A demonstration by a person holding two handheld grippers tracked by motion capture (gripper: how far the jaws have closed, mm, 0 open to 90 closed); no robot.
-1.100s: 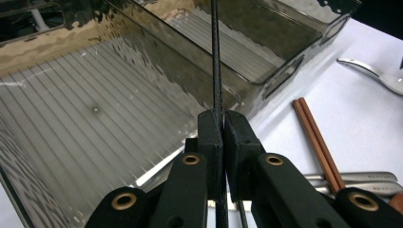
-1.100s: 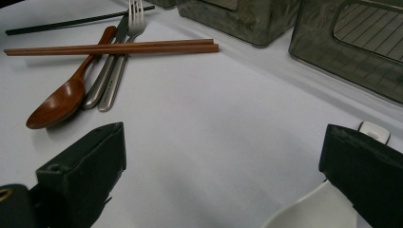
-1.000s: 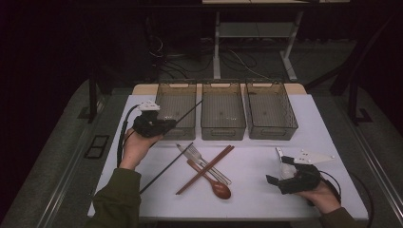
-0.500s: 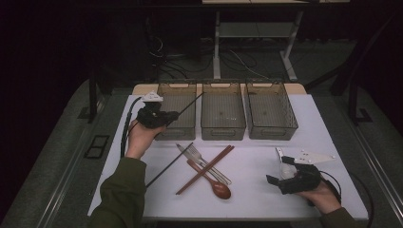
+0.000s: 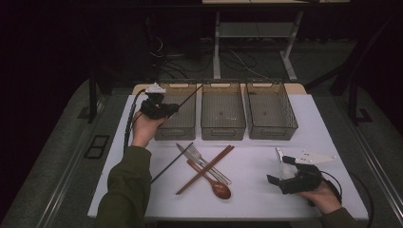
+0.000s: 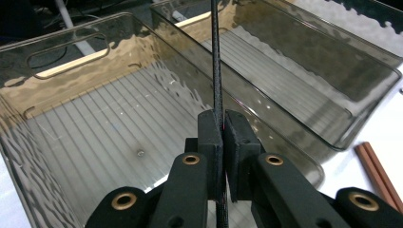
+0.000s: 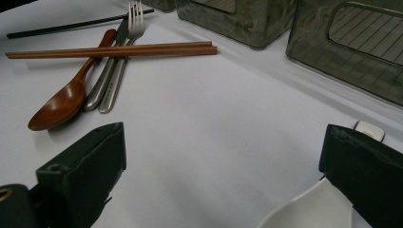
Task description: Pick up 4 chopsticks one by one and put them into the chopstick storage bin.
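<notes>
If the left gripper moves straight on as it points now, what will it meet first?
Probably the ribbed floor of the leftmost smoky clear plastic bin, under the left gripper, shut on a thin black chopstick; depth is unclear.

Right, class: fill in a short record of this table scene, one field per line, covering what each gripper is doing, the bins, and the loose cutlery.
left gripper: shut on a black chopstick, over the left bin
right gripper: open, low over the table, a white spoon between its jaws
bins: three clear ones in a row; the middle bin and right bin look empty
loose cutlery: second black chopstick, brown chopsticks, fork, knife, wooden spoon, mostly crossed in a pile
</notes>
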